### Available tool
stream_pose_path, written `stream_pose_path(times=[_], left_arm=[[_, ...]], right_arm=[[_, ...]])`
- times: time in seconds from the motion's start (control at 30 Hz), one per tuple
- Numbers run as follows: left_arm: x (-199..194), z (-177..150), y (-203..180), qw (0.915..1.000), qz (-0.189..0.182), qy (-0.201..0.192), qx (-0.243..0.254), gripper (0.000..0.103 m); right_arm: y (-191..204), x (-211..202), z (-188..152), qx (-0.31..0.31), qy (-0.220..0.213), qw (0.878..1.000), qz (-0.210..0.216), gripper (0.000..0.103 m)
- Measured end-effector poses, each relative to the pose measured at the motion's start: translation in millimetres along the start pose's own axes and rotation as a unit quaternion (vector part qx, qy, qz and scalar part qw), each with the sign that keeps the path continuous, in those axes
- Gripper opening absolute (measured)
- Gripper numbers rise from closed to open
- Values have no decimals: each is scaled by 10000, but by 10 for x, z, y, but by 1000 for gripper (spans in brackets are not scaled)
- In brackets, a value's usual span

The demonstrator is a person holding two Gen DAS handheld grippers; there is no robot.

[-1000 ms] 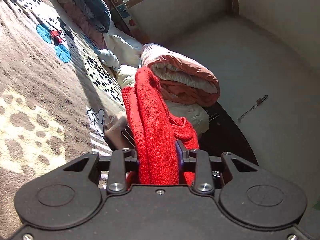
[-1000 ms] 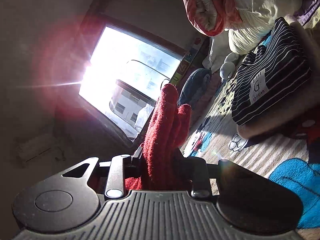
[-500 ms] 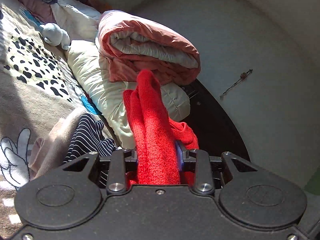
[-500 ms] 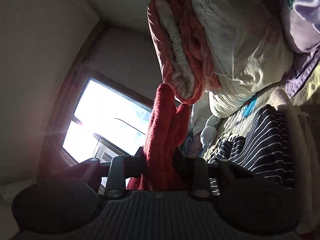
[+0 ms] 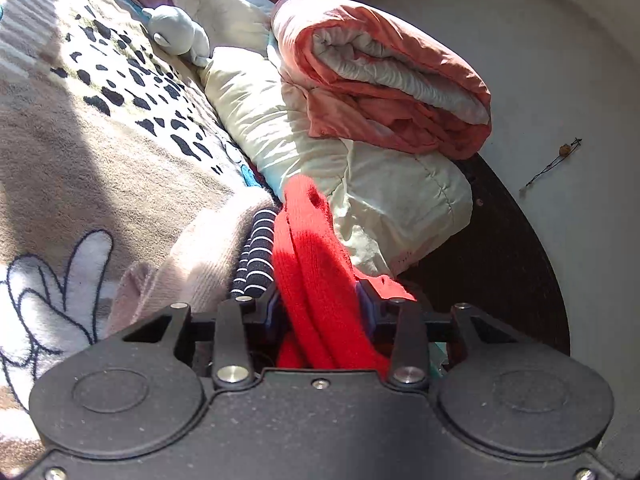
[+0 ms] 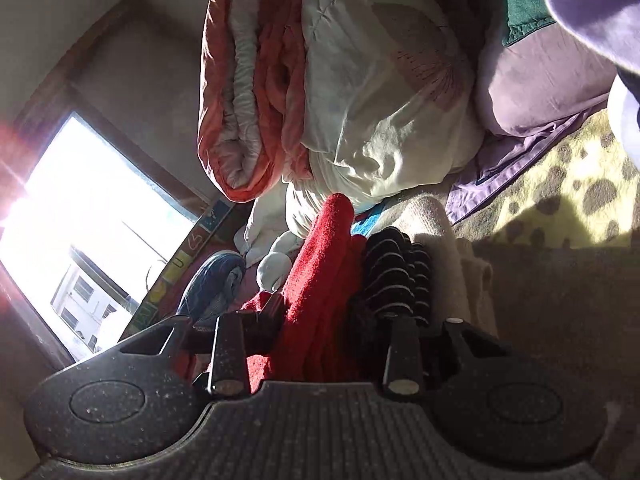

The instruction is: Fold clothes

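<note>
Left gripper point(image 5: 320, 312) clamped on red knit sweater point(image 5: 312, 264), bunched at 12 o'clock from its body; right gripper point(image 6: 316, 324) clamped on same sweater, just beside striped garment point(image 6: 396, 276) on beige garment point(image 6: 440, 248)

Judgement: sweater being laid onto stack; lower both ends level, keep fold taut, release together so layers stay aligned, clear of cream quilt point(image 5: 360, 184)

Writing: letters on window-side box point(image 6: 188, 252) too blurred to read

Red sweater point(image 5: 316, 276) lowered beside striped garment point(image 6: 396, 272).
</note>
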State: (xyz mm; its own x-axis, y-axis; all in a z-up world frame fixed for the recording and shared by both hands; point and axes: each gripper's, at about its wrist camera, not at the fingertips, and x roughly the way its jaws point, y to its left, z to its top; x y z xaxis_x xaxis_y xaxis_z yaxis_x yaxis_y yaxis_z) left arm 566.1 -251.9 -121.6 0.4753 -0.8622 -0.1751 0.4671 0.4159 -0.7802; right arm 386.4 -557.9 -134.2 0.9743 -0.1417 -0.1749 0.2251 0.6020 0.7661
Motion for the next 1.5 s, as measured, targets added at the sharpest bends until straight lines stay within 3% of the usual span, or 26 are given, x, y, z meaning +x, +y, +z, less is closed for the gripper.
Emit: stream_pose_path(times=[0.03, 0.07, 0.17, 0.23, 0.3, 0.4, 0.43, 0.5, 0.57, 0.63, 0.8, 0.93, 1.03, 1.23, 1.5], left_arm=[[-66, -4, -56, 9998, 130, -128, 114, 59], [-150, -6, -97, 9992, 229, -286, 162, 63], [-374, -12, -214, 9961, 441, -708, 286, 64], [-550, -46, -323, 9946, 468, -829, 420, 64], [-683, -100, -432, 9946, 500, -760, 495, 67], [-835, -198, -689, 9933, 789, -377, 752, 89], [-875, -230, -776, 9910, 932, -288, 916, 91], [-944, -303, -969, 9825, 1299, -68, 1335, 94], [-1035, -389, -1164, 9715, 1641, 88, 1706, 98], [-1128, -464, -1335, 9616, 1935, 156, 1938, 103], [-1353, -607, -1729, 9336, 2732, 75, 2315, 103], [-1479, -678, -1917, 9161, 3057, 265, 2583, 103], [-1566, -733, -2061, 9147, 3079, 258, 2605, 103], [-1655, -920, -2452, 8892, 3506, 44, 2938, 103], [-1732, -1028, -2769, 8797, 3681, 322, 2993, 103]], right_arm=[[54, -61, -18, -223, -88, 9996, -131, 40], [138, -150, -50, -546, -206, 9979, -284, 47], [362, -349, -154, -1429, -524, 9864, -614, 47], [484, -490, -228, -1747, -599, 9809, -610, 47], [570, -595, -286, -1854, -534, 9797, -551, 48], [699, -768, -313, -1804, -356, 9821, -408, 66], [736, -829, -296, -1719, -268, 9842, -337, 71], [807, -1013, -267, -1624, -142, 9862, -286, 74], [845, -1180, -243, -1553, 43, 9874, -300, 95], [882, -1331, -214, -1467, 340, 9879, -376, 102], [1167, -1655, -162, -1736, 820, 9798, -563, 103], [1406, -1916, -132, -2066, 947, 9724, -534, 103], [1502, -2069, -68, -2186, 1015, 9683, -653, 103], [1648, -2246, 80, -2540, 1224, 9536, -1056, 103], [1775, -2436, 160, -2767, 1489, 9415, -1220, 103]])
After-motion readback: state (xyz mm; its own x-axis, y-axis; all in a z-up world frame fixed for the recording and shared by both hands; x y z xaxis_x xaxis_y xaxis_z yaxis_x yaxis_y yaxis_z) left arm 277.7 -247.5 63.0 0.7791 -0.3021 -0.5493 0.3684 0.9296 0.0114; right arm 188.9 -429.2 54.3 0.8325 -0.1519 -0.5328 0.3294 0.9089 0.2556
